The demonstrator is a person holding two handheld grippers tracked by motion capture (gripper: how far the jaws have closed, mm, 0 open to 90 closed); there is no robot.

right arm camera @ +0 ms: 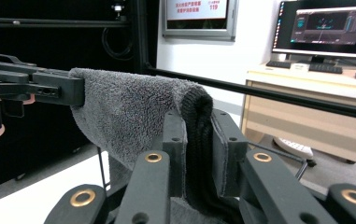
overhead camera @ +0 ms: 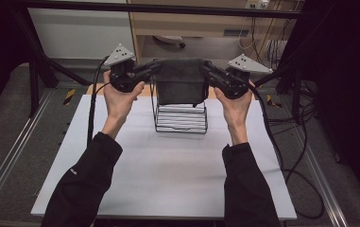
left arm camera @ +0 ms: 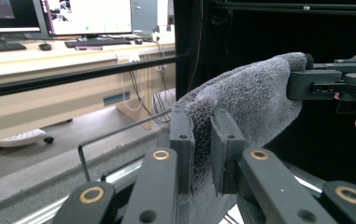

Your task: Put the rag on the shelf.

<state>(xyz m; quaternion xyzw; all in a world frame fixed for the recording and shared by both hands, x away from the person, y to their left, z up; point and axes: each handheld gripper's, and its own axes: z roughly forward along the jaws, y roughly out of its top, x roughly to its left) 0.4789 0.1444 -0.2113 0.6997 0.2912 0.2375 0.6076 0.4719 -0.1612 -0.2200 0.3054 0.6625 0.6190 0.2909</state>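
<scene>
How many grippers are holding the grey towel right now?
2. The left gripper pinches the left end of the grey towel, the right gripper its right end, stretching it above the wire rack on the table.

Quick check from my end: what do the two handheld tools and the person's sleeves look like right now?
Both tools are black, the left tool and right tool each topped by a grey three-cornered plate and trailing a black cable. Their linkage arms carry brass-ringed pivots. The sleeves are black; the left one bears a small white mark.
</scene>
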